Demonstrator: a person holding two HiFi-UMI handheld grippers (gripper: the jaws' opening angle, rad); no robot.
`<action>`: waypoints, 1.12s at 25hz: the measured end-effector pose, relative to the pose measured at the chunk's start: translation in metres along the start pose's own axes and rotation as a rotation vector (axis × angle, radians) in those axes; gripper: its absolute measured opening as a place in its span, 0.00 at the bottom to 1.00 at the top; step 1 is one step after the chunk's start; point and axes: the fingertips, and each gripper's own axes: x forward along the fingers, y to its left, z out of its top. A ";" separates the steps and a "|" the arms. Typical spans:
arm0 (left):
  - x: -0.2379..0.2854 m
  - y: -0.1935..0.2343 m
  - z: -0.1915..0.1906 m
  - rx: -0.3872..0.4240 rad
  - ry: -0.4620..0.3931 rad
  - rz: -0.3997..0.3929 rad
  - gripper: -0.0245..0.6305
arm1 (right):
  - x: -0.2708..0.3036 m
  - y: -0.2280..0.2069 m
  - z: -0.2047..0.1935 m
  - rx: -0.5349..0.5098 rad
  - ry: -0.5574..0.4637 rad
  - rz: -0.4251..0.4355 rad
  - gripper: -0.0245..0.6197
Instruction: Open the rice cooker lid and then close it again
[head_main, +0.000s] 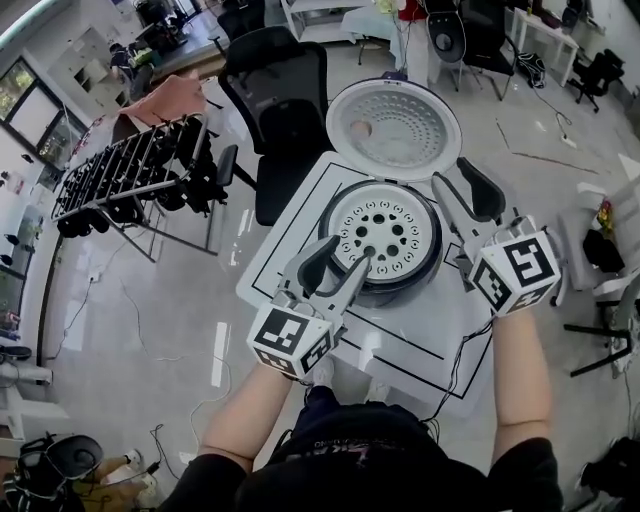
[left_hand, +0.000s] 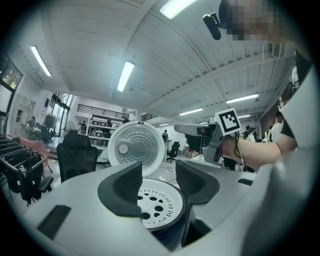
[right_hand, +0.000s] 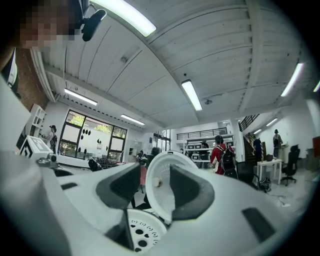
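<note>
Half done, by my read: rice cooker (head_main: 385, 240) sits mid-table (head_main: 290, 225) with its lid (head_main: 395, 128) swung right up and leaning back on the far side, and the perforated inner plate (head_main: 385, 232) is exposed in the pot. Opening is finished, closing is not yet started, and nothing touches the lid. Left gripper (head_main: 348, 258) is at the cooker's near-left rim, pointing about level toward the lid. Its jaws are moderately apart and empty; its own view shows only the inner plate and the lid beyond through the gap. Right gripper (head_main: 458, 180) is beside the cooker's right flank, also level, with its jaws wide and nothing held. The lid shows through its gap with no contact. Both forearms reach forward, one on each side of the cooker, marker cubes facing up. To close, I'd expect one gripper to get behind the lid's top edge and bring it down until it latches.
</note>
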 end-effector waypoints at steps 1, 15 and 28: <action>-0.004 -0.001 -0.002 -0.003 0.000 0.003 0.36 | -0.003 0.005 -0.002 0.006 -0.001 0.007 0.33; -0.068 0.015 0.010 0.001 -0.035 -0.069 0.34 | -0.029 0.093 0.003 0.072 -0.011 -0.026 0.33; -0.147 0.045 0.012 -0.020 -0.062 -0.175 0.34 | -0.039 0.195 0.010 0.068 0.006 -0.108 0.33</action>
